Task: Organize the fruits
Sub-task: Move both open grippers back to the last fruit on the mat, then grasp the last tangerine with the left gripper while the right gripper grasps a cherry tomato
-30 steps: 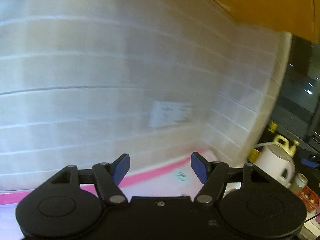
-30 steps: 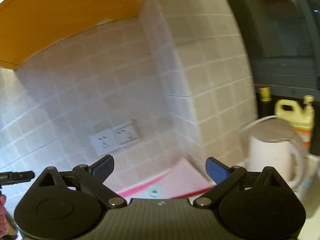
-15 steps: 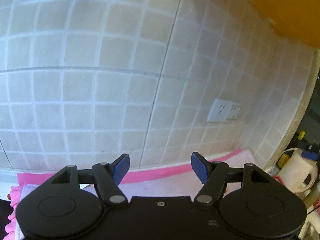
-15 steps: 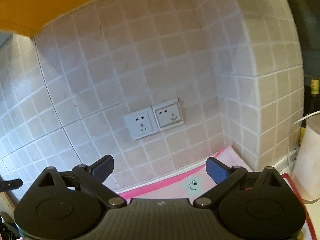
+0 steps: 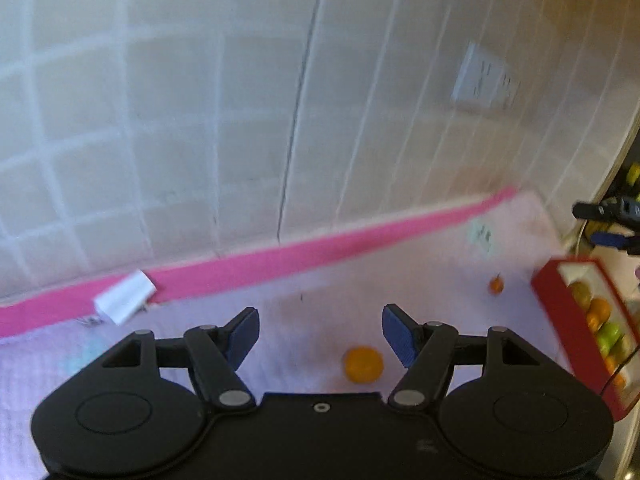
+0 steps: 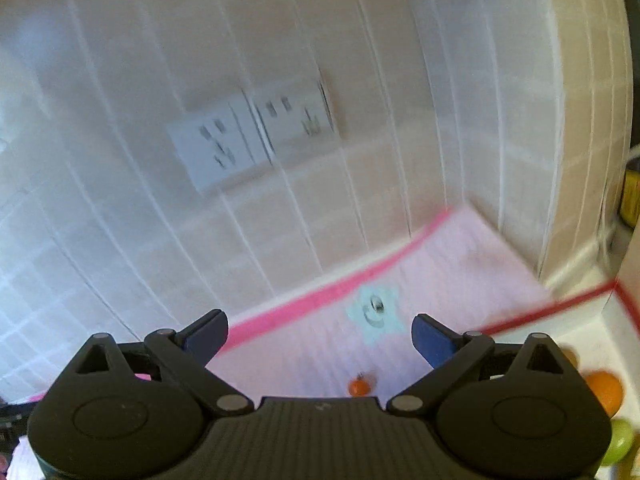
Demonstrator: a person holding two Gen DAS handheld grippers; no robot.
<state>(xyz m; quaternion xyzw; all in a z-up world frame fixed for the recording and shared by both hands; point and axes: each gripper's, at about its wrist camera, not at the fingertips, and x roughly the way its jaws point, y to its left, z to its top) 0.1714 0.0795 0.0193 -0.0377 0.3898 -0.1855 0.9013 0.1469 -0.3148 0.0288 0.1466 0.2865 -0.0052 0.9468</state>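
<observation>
Beige wall tiles (image 5: 168, 128) stand behind the counter, which carries a pale pink cloth (image 5: 312, 320) with a bright pink border. Both pictures are blurred. On the cloth lies an orange fruit (image 5: 363, 364), between the blue pads of the left hand-held gripper (image 5: 320, 336) but not touched by them; this gripper stands wide and empty. A smaller orange fruit (image 5: 496, 285) lies further right, near a red box (image 5: 560, 320) that holds orange and green fruits. The right hand-held gripper (image 6: 320, 338) is also wide, with nothing in it. A white socket plate (image 6: 248, 140) sits on the wall.
</observation>
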